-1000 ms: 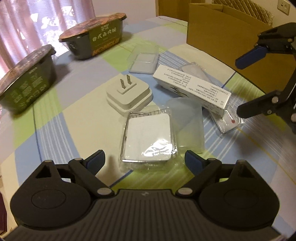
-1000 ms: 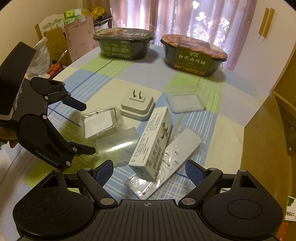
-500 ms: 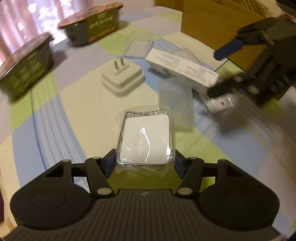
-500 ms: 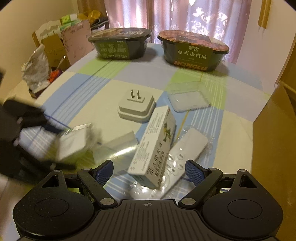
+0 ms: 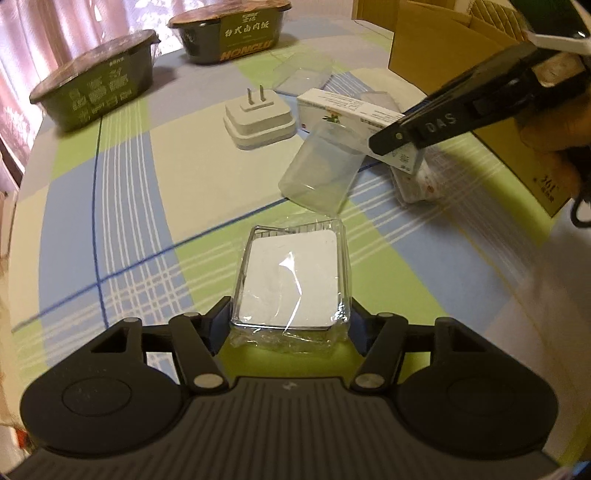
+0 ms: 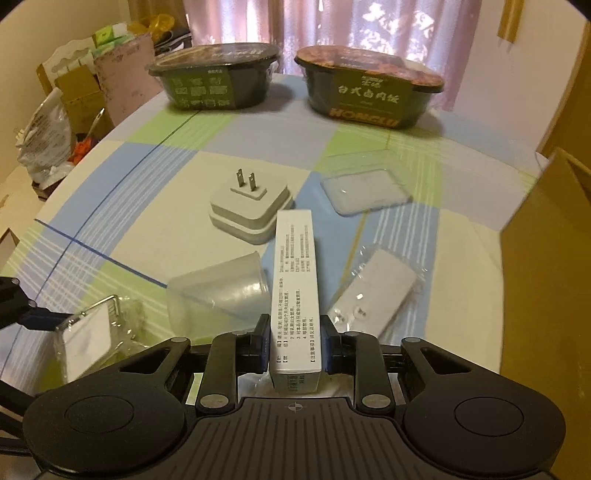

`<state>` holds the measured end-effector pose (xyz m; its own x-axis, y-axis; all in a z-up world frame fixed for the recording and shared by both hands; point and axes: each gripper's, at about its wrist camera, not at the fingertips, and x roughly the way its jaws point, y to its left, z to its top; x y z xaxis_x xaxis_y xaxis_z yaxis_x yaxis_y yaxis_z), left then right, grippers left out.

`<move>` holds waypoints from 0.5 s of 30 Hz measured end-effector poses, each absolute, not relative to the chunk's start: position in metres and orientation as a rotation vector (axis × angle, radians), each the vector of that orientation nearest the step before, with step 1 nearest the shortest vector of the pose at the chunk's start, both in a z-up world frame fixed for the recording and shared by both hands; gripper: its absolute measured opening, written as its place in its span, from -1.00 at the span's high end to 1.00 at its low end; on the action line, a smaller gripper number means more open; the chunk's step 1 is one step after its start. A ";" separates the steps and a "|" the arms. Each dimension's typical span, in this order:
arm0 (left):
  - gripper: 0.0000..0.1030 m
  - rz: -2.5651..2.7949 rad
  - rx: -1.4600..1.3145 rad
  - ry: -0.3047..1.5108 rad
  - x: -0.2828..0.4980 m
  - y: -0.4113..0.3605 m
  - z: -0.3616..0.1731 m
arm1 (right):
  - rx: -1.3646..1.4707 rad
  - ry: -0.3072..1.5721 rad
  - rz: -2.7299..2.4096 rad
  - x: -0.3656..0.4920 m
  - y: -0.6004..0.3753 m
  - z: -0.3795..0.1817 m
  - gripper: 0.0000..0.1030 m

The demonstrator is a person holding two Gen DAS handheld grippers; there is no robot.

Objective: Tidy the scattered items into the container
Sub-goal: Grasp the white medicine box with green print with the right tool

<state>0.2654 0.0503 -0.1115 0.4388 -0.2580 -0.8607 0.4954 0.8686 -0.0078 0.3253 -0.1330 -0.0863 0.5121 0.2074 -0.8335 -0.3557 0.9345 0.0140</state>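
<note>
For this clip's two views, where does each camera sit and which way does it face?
Left wrist: on the left tool, looking forward across the checked tablecloth toward the cardboard box; its fingers grip a wrapped white pad; the right tool and a hand show at right.
Right wrist: on the right tool, facing the curtains; its fingers grip a white carton; the left tool shows at far left.
Shared: plug adapter, clear cup, both dark meal bowls.
</note>
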 end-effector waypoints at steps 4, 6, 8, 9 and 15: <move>-0.13 -0.479 0.256 1.028 0.252 0.042 -0.109 | -0.167 0.973 0.345 0.284 -0.139 -0.075 0.45; -0.13 -0.480 0.228 1.039 0.239 0.038 -0.107 | -0.177 0.976 0.346 0.252 -0.141 -0.073 0.45; -0.14 -0.490 0.215 1.046 0.222 0.032 -0.105 | -0.213 0.985 0.348 0.220 -0.143 -0.076 0.45; -0.14 -0.496 0.217 1.050 0.214 0.030 -0.105 | -0.235 0.995 0.356 0.204 -0.144 -0.079 0.45; -0.15 -0.529 0.248 1.078 0.176 0.011 -0.104 | -0.257 1.082 0.355 0.147 -0.163 -0.097 0.44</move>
